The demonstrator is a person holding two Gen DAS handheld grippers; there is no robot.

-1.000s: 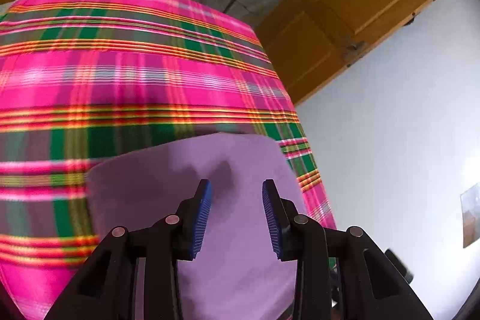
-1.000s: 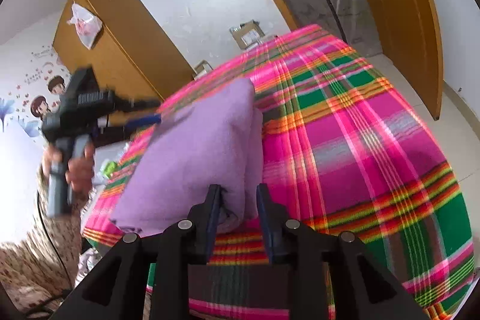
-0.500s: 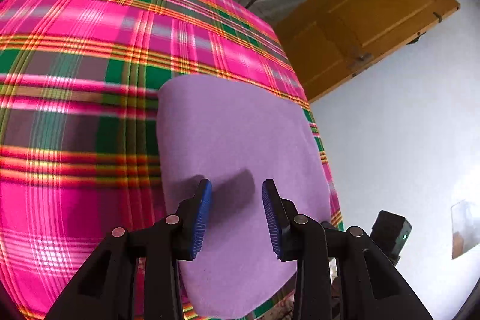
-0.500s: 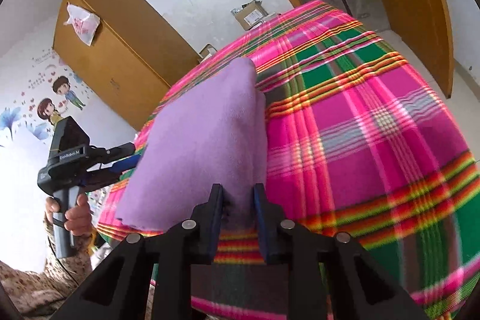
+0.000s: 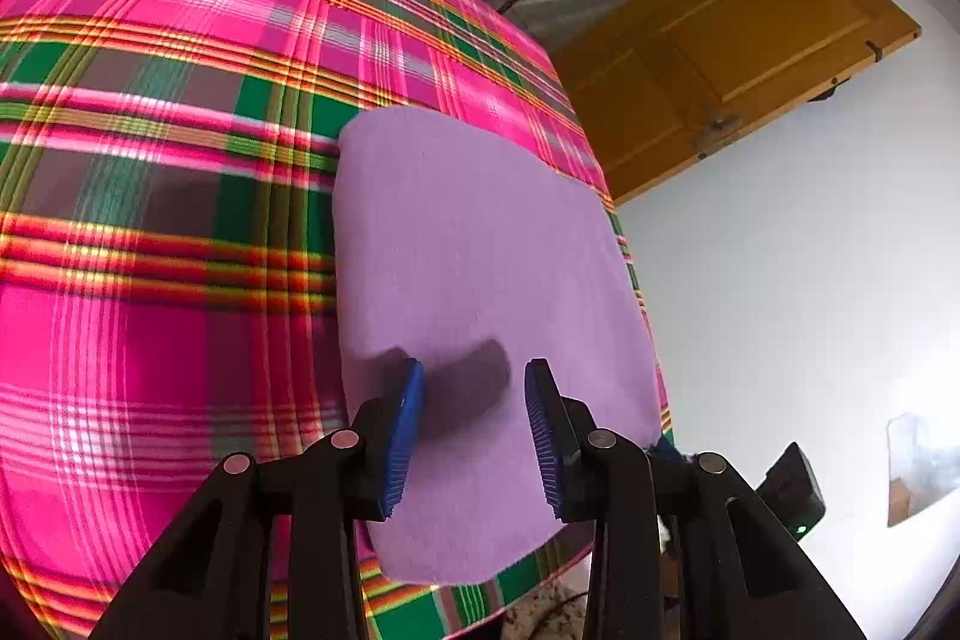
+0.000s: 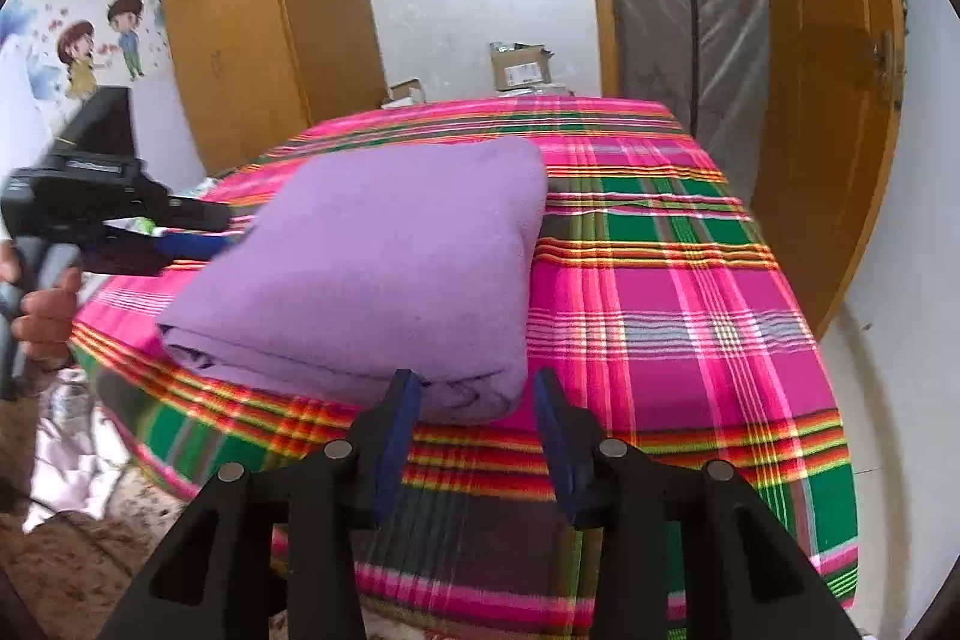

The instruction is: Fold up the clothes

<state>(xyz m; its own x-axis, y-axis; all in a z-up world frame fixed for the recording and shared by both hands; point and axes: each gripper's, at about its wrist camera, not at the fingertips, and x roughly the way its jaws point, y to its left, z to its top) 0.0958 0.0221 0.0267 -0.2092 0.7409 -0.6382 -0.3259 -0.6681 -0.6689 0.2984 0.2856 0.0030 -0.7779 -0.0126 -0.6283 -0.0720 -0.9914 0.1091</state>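
Folded purple cloth (image 6: 384, 274) lying on plaid bedspread (image 6: 690, 316). Left gripper (image 5: 474, 418) above it, fingers apart, empty. Right gripper (image 6: 474, 430) likewise parted, empty.

— What stands behind the bed?
— A wooden wardrobe (image 6: 240, 40), white walls, cartoon stickers (image 6: 102, 40) at left.
— And right?
— An open wooden door (image 6: 840, 100), a wrapped mattress (image 6: 678, 10) leaning beside it.
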